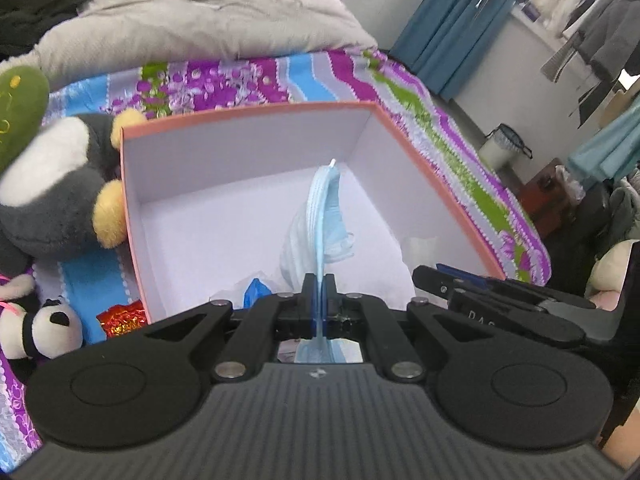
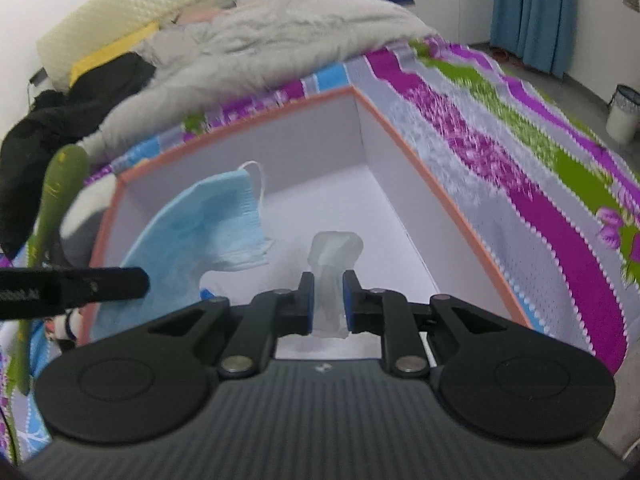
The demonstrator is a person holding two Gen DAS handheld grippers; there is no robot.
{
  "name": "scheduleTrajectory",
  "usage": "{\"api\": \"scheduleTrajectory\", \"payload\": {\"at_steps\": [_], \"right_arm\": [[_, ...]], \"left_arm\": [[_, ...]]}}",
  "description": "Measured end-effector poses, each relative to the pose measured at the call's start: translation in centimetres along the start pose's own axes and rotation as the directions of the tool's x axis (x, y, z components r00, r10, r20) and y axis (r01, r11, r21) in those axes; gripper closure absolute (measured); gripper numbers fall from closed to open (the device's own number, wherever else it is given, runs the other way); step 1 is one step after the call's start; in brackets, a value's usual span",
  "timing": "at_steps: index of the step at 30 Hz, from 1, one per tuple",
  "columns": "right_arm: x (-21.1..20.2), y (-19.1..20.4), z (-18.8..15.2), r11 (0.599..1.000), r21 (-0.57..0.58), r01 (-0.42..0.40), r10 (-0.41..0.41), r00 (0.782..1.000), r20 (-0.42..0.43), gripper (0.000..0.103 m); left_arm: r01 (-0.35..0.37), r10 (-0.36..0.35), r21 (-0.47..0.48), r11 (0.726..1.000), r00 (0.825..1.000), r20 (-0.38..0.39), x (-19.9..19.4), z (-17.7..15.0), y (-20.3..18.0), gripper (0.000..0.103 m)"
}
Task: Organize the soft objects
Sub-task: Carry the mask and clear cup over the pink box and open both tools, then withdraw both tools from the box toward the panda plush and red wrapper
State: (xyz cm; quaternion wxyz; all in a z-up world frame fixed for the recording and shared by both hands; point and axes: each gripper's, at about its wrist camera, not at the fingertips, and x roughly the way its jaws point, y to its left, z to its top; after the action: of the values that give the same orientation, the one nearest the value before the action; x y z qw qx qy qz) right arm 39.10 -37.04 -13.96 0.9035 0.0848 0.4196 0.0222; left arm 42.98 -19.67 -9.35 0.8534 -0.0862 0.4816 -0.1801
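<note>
Left gripper [image 1: 319,286] jaws are clamping the blue mask [image 1: 320,216] over the open box [image 1: 256,116]; right gripper [image 2: 327,300] jaws are pinching a translucent wad [image 2: 334,258] over it too, on the bed [image 2: 520,152].

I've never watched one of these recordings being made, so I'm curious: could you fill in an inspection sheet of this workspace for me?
Surface: bed with a striped floral bedspread.
Job's things: open box with white inside; blue face mask hanging over it; whitish translucent soft item, kind unclear.
Clutter: penguin plush, panda plush, grey duvet, black garment.
Grippers: left gripper shut on the mask; right gripper around the whitish item, contact unclear.
Cables: nothing seen.
Surroundings: blue curtain, bin on the floor, hanging clothes.
</note>
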Motion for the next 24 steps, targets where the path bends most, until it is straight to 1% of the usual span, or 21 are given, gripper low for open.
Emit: {"api": "scheduleTrajectory", "payload": {"at_steps": [2, 3, 4, 5, 6, 7, 9, 12, 16, 19, 24], "right_arm": [[0.2, -0.2, -0.4, 1.000, 0.005, 0.004, -0.004, 1.000, -0.013, 0.081], [0.3, -0.3, -0.6, 1.000, 0.008, 0.006, -0.005, 1.000, -0.018, 0.078], [0.4, -0.4, -0.5, 1.000, 0.011, 0.008, -0.008, 1.000, -0.025, 0.072], [0.4, -0.4, -0.6, 1.000, 0.013, 0.013, -0.013, 1.000, -0.027, 0.070], [0.2, -0.4, -0.6, 1.000, 0.015, 0.013, -0.013, 1.000, -0.027, 0.063], [0.0, -0.4, -0.6, 1.000, 0.020, 0.007, -0.006, 1.000, -0.024, 0.058], [-0.9, -0.2, -0.5, 1.000, 0.021, -0.009, 0.009, 1.000, -0.003, 0.057], [-2.7, 0.3, -0.2, 1.000, 0.019, -0.024, 0.023, 0.999, 0.039, 0.057], [-6.0, 1.2, 0.1, 0.999, 0.021, -0.044, 0.042, 0.992, 0.115, 0.057], [-9.2, 2.3, 0.0, 0.998, 0.012, -0.068, 0.064, 0.981, 0.183, 0.057], [-14.0, 4.2, -0.6, 0.995, -0.009, -0.098, 0.097, 0.958, 0.268, 0.057]], "left_arm": [[0.004, -0.004, -0.007, 1.000, 1.000, -0.016, 0.8, 0.0, 0.3, 0.100], [0.010, -0.010, -0.009, 1.000, 1.000, -0.022, 0.9, -0.2, 0.2, 0.099], [0.015, -0.015, -0.008, 1.000, 1.000, -0.026, 1.0, -0.3, 0.2, 0.099], [0.014, -0.014, -0.002, 1.000, 0.999, -0.031, 1.1, -0.3, 0.1, 0.095], [0.006, -0.006, 0.001, 1.000, 0.999, -0.039, 1.0, -0.4, 0.0, 0.087], [0.001, -0.001, 0.001, 1.000, 0.999, -0.039, 0.9, -0.4, -0.1, 0.075], [0.002, -0.002, -0.001, 1.000, 1.000, -0.010, -0.1, -0.5, -0.1, 0.065], [0.001, -0.002, 0.008, 1.000, 1.000, 0.029, -2.3, -0.5, -0.4, 0.065], [-0.009, 0.005, 0.038, 0.999, 0.995, 0.097, -6.4, -0.8, -1.3, 0.065], [-0.021, 0.011, 0.064, 0.998, 0.989, 0.151, -10.0, -1.7, -1.9, 0.065], [-0.040, 0.017, 0.093, 0.995, 0.972, 0.233, -15.9, -3.9, -2.6, 0.065]]}}
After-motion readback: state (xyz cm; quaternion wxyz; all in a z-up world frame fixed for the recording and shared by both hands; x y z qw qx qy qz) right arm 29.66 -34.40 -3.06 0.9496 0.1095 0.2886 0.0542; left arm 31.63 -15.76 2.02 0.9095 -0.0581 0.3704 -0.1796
